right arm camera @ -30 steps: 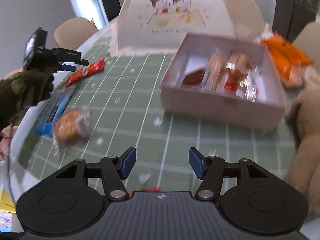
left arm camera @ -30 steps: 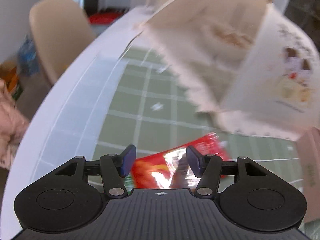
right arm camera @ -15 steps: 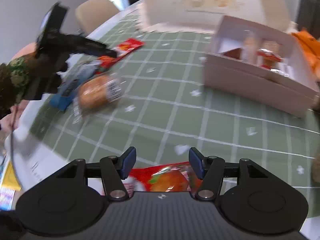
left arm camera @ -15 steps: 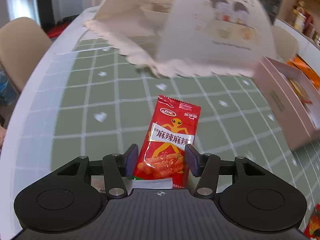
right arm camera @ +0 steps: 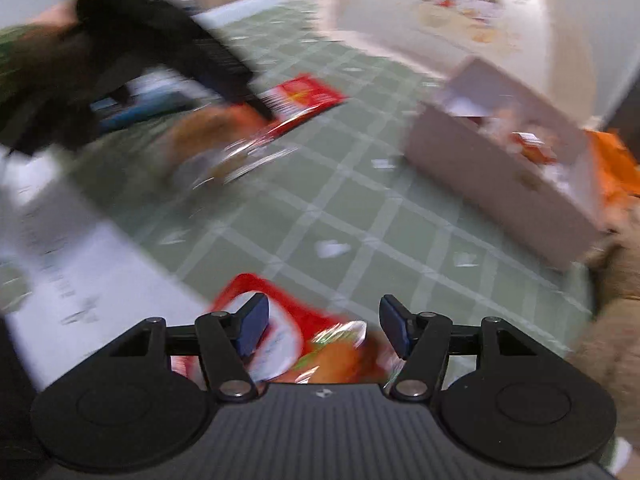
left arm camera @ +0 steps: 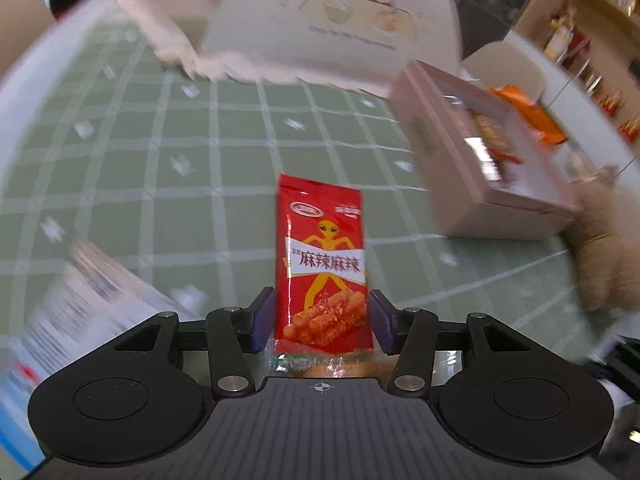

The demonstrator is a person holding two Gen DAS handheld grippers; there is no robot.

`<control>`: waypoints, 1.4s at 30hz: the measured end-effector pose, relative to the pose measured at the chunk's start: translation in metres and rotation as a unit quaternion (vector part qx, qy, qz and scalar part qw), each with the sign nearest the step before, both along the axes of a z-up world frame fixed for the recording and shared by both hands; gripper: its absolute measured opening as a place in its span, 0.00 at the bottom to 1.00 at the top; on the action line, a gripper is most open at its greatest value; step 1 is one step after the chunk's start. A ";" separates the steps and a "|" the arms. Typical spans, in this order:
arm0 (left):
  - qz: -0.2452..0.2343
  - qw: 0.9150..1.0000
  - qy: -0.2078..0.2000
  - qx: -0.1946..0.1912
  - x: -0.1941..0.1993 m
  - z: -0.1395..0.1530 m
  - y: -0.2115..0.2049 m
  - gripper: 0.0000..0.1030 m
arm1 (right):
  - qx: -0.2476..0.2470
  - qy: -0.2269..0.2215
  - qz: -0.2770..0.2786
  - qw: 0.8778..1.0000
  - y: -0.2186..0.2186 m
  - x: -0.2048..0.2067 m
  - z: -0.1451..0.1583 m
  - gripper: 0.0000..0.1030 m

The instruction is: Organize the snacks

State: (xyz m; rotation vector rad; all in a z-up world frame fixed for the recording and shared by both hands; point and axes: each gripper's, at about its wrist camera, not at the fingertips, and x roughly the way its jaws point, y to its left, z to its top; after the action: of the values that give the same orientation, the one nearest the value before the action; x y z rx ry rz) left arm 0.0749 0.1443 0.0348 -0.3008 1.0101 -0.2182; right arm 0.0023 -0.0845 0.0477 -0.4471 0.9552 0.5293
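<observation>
The left gripper (left arm camera: 322,322) has its jaws closing around a red snack packet (left arm camera: 323,264), the one printed with a yellow figure and white lettering; the packet stands lengthwise between the blue pads (left arm camera: 263,320), its lower edges right against them, and it looks clasped, lifted above the green checked tablecloth (left arm camera: 200,168). From the right wrist view the same packet (right arm camera: 298,100) sticks out from the blurred black left gripper (right arm camera: 256,104), well left of the box. The right gripper (right arm camera: 324,326) hangs over a second red-and-orange snack bag (right arm camera: 320,350) that lies on the cloth partly under its body; its jaws are opening, the pads stand clear of the bag on both sides, so nothing is gripped there. A pale pink snack box (left arm camera: 480,168) sits open on the right side of the table with wrapped snacks inside, too blurred to tell apart; in the right view it (right arm camera: 500,184) lies ahead and to the right. Behind it stands a white domed food cover (left arm camera: 340,16) with a cartoon of two children, its lace edge resting on the cloth. An orange packet (left arm camera: 532,112) lies beyond the box. A round bun in clear wrap (right arm camera: 204,148) lies blurred on the cloth near the left gripper, beside a blue packet (right arm camera: 140,110). Something tan and furry (right arm camera: 616,300) sits at the right edge
</observation>
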 end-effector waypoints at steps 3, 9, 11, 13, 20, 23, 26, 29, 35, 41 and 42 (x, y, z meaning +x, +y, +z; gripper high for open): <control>0.012 0.996 0.031 -0.083 -0.009 -0.005 0.000 0.43 | 0.008 -0.018 -0.025 0.999 -0.006 0.011 0.007 0.59; 0.070 0.993 -0.041 -0.080 -0.042 0.024 0.030 0.42 | 0.115 0.014 0.043 0.992 0.017 0.012 0.029 0.62; 0.097 0.993 -0.060 -0.027 -0.046 0.032 0.048 0.42 | 0.113 0.012 0.080 0.990 0.038 0.011 0.027 0.62; 0.140 0.988 -0.057 0.026 -0.049 0.032 0.070 0.42 | 0.095 0.008 0.103 0.990 0.060 0.013 0.019 0.62; 0.230 0.971 -0.014 0.068 -0.072 0.007 0.120 0.42 | 0.076 0.019 0.123 0.989 0.082 0.009 0.003 0.68; 0.217 0.975 -0.014 0.052 -0.078 0.003 0.111 0.42 | 0.068 0.019 0.123 0.990 0.071 0.002 0.006 0.49; 0.171 0.984 -0.014 0.052 -0.074 0.000 0.082 0.42 | 0.062 0.012 0.111 0.992 0.057 0.000 0.010 0.39; 0.109 0.992 -0.012 0.061 -0.065 0.000 0.042 0.42 | 0.056 0.010 0.078 0.995 0.043 0.002 0.009 0.39; 0.038 0.999 -0.002 0.030 -0.064 -0.003 -0.014 0.42 | 0.043 0.006 0.001 0.999 0.017 0.013 0.009 0.39; 0.018 1.000 0.012 -0.021 -0.068 -0.005 -0.028 0.42 | 0.085 0.021 -0.043 0.995 -0.001 0.022 0.015 0.45; 0.018 1.000 0.012 -0.020 -0.069 -0.005 -0.028 0.42 | 0.082 0.021 -0.041 0.996 -0.001 0.023 0.013 0.46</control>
State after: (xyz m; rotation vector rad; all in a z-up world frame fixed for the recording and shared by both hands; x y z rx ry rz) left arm 0.0058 0.1160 0.0295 -0.3592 1.0241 -0.2022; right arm 0.0250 -0.0850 0.0611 -0.2479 0.9582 0.5394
